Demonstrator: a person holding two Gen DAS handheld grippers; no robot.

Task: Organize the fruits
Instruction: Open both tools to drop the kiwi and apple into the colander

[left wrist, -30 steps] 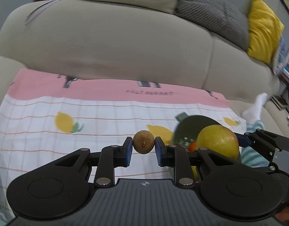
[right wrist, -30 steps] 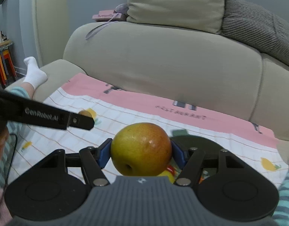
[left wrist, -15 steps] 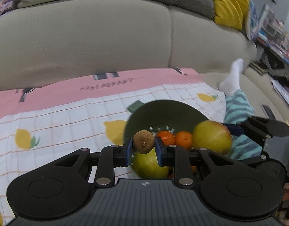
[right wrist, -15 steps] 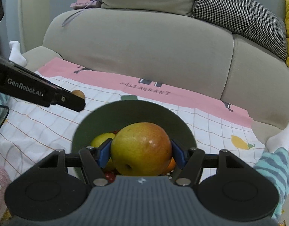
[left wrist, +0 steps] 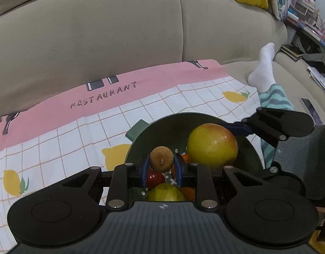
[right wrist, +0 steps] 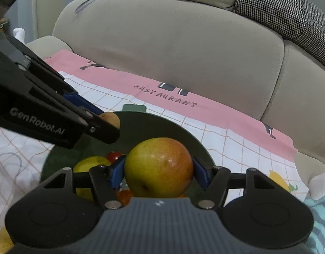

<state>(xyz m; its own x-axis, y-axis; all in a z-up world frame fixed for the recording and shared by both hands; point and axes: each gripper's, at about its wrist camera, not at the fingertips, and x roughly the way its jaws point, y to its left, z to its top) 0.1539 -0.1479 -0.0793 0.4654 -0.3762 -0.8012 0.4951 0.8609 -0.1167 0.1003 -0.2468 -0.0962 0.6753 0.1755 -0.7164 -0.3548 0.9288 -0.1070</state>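
My left gripper (left wrist: 161, 169) is shut on a small brown round fruit (left wrist: 161, 162) and holds it over the dark green bowl (left wrist: 162, 127). My right gripper (right wrist: 158, 173) is shut on a large yellow-red apple (right wrist: 159, 167) over the same bowl (right wrist: 162, 124); that apple (left wrist: 212, 145) also shows in the left wrist view. In the bowl lie a yellow-green fruit (left wrist: 165, 192), a red tomato (left wrist: 155, 178) and orange fruits (left wrist: 189, 192). The brown fruit (right wrist: 110, 119) shows behind the left gripper's finger in the right wrist view.
The bowl stands on a pink and white checked cloth (left wrist: 77, 127) with lemon prints, spread on a beige sofa (left wrist: 99, 31). A person's socked foot (left wrist: 263, 67) and striped trouser leg (left wrist: 274, 99) lie to the right. Cushions line the sofa back.
Both grippers have moved right and down with their fruits, from beside the bowl to above it. The bowl and its fruits now sit close below both.
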